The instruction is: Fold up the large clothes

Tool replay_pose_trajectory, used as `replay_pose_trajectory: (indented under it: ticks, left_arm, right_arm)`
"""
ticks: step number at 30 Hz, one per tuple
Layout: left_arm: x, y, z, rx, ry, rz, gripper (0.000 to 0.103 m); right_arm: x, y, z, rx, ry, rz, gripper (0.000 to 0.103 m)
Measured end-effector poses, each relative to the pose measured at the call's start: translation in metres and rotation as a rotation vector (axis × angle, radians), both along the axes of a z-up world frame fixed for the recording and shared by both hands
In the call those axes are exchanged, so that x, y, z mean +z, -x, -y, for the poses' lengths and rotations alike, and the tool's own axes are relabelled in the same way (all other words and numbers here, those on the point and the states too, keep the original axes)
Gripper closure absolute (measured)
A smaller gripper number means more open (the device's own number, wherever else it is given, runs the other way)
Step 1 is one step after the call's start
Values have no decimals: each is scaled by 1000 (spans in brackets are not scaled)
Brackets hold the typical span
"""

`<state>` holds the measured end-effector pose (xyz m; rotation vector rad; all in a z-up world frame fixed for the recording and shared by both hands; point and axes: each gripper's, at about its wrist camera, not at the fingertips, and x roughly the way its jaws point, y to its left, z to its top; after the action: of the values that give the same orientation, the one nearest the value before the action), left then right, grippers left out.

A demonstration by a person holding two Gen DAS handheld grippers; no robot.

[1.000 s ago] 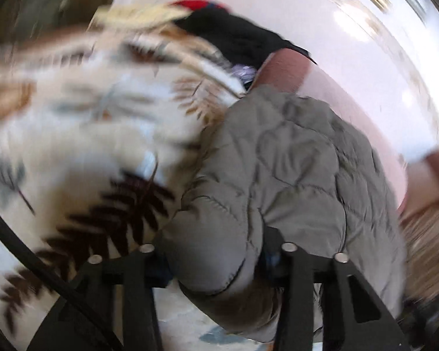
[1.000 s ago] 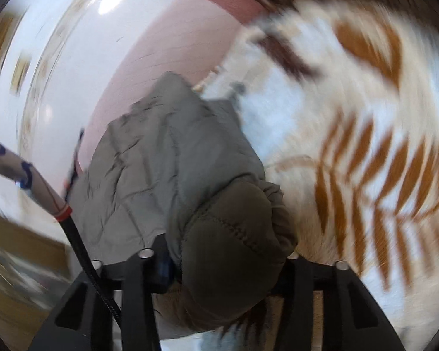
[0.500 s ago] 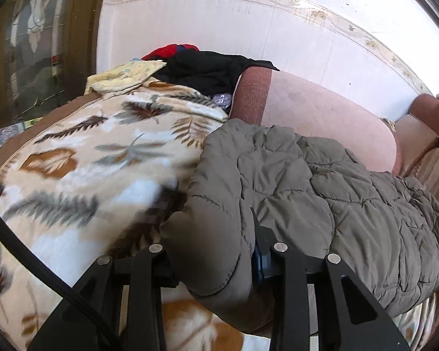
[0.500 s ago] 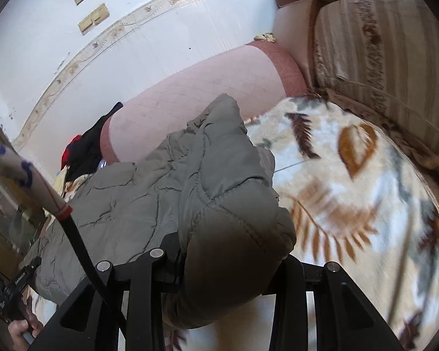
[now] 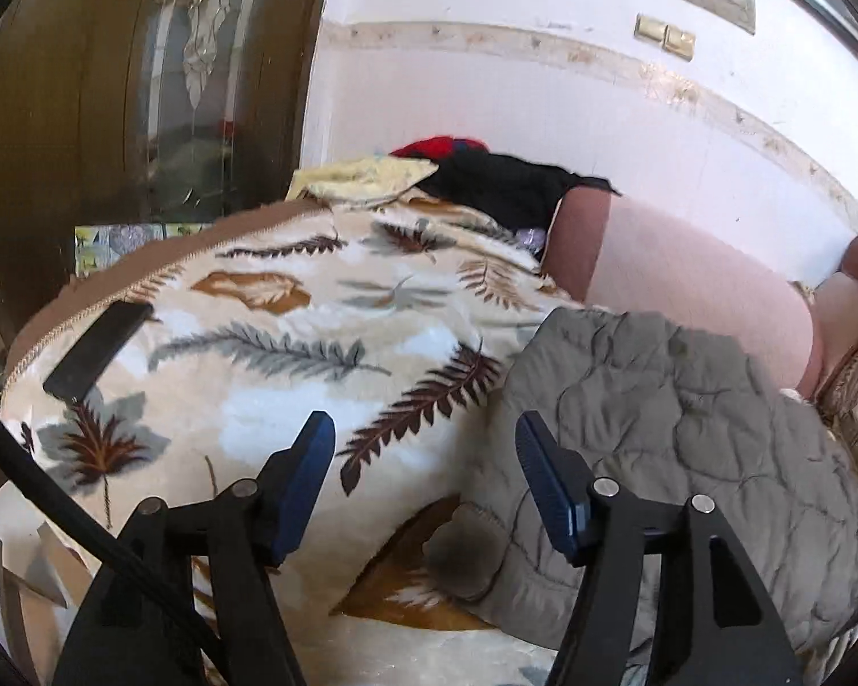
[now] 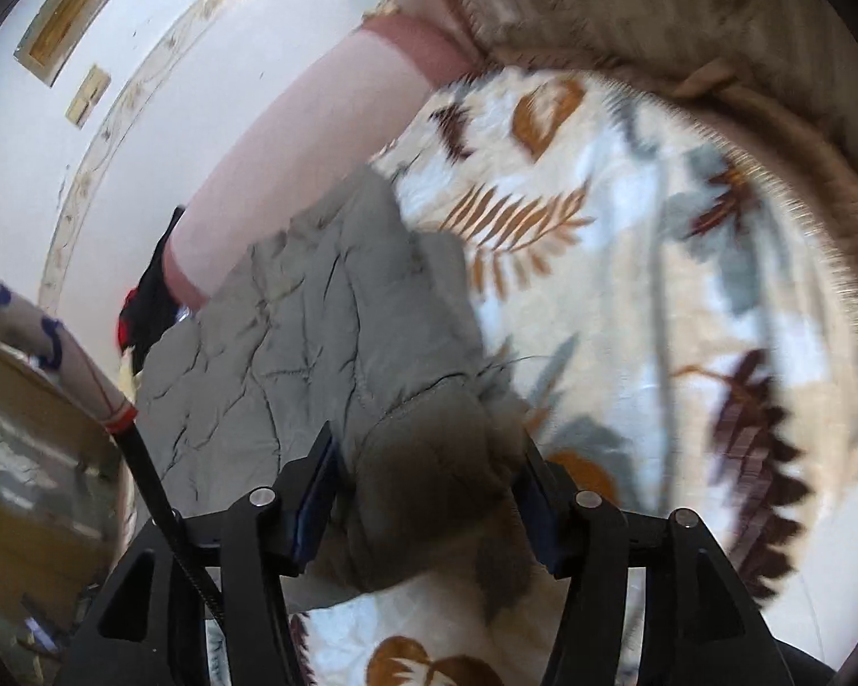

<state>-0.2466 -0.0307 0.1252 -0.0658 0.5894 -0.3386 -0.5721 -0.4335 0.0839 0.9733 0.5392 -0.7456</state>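
We are letting go of the puffy grey quilted jacket (image 5: 680, 434) lying folded on the leafy blanket (image 5: 292, 354); both jaws have just been opening: left gripper (image 5: 423, 457) empty, right gripper (image 6: 426, 491) loose around a fold; next we are judging it needs another fold.

Left hand-held gripper (image 5: 423, 451) is pointing down at a slant, jaws just been opening and now standing wide apart, blue pads (image 5: 306, 480) bare with nothing between them. Right hand-held gripper (image 6: 429, 491) is tilting down more steeply, jaws also just been opening; a padded fold is sitting between its pads (image 6: 314, 509), contact unclear through the blur. A sleeve (image 6: 40, 337) is showing at left of the right view.
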Motion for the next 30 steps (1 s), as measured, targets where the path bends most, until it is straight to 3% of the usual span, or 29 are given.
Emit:
replay_pose_trajectory:
  ticks: [4,6,8,11,13,14,17,21,27,30]
  left_arm:
    - [10,17,34,-103,-55,50,38]
    - [10,24,65,-203,-85,47,37]
    - [5,33,104,-327,-110,17,37]
    - [-10,35,152,-425,-140,-55,37]
    - [-26,32,172,-438,-197,-96,37]
    - [-39,30,181,-432,-247,-91,34]
    - [-62,25,185,-429,-275,-67,27]
    - [-72,23,190,-433,-302,-23,27]
    - [-66,35,177,-414,-261,20,27]
    - [-61,42,168,-407,-255,19,27]
  right_arm:
    - [40,10,-25,-74,234,-41,39]
    - [63,-4,-41,-14,373,-20,35]
    - [72,-33,-53,95,422,-45,30]
    - [64,-95,-66,279,433,-86,30]
    - [51,-123,-67,335,412,-136,30]
    - [41,-136,-67,364,394,-148,30]
    - [-3,-172,-73,439,394,-286,28]
    - [-19,-184,-74,445,442,-371,24]
    - [-8,-170,-69,398,408,-280,25]
    - [7,-146,-72,327,451,-256,25]
